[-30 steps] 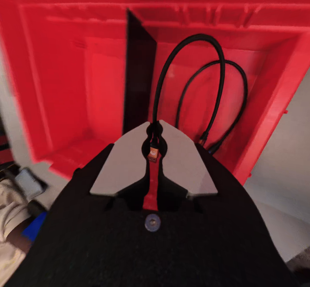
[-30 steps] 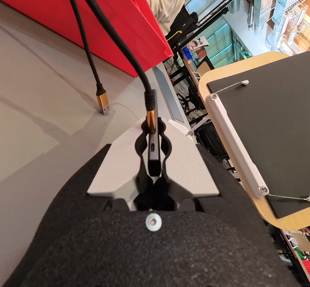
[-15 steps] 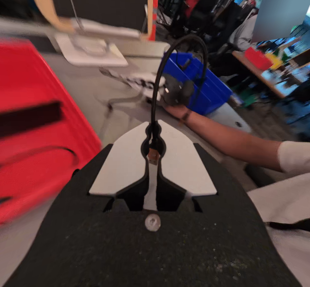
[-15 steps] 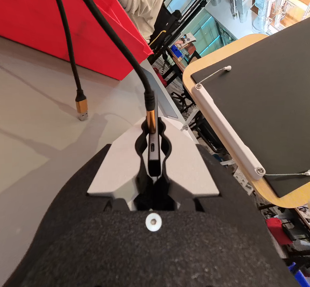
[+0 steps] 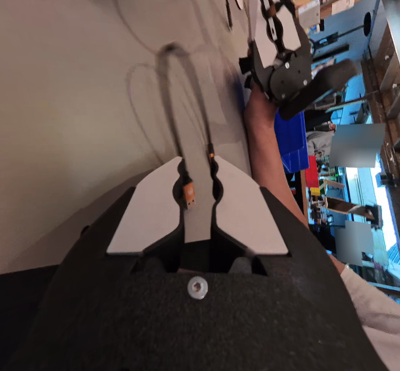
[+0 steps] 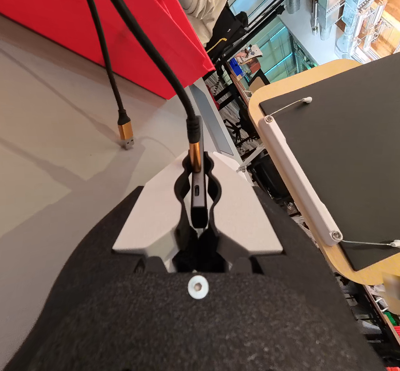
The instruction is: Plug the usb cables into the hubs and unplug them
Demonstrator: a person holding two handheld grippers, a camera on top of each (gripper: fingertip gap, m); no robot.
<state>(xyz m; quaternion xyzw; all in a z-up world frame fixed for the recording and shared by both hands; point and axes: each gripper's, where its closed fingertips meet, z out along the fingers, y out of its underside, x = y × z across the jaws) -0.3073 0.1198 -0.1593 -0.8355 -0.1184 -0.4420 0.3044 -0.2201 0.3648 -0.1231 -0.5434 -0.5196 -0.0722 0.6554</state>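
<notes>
Left gripper (image 5: pixel 197 184) has its jaws parted, and the orange USB plug (image 5: pixel 188 195) sits loose against the inner face of my left finger, not pinched as far as I can tell. Its black cable (image 5: pixel 173 109) loops up and away over the grey table (image 5: pixel 65 100), blurry in this shot. Plug's long axis runs roughly along my fingers, metal tip pointing back toward the camera.

Right gripper (image 6: pixel 198 182) is clamped on the dark slim hub (image 6: pixel 198 196), held edge-on, with a gold-collared plug (image 6: pixel 194 157) already seated in its far end. A second gold plug (image 6: pixel 125 132) touches down on the table near the red bin (image 6: pixel 86 25).

From the left view, the right gripper (image 5: pixel 273 25) is up and to the right, well apart. I'd guess the loose plug needs re-pinching and turning around before it can go in.
</notes>
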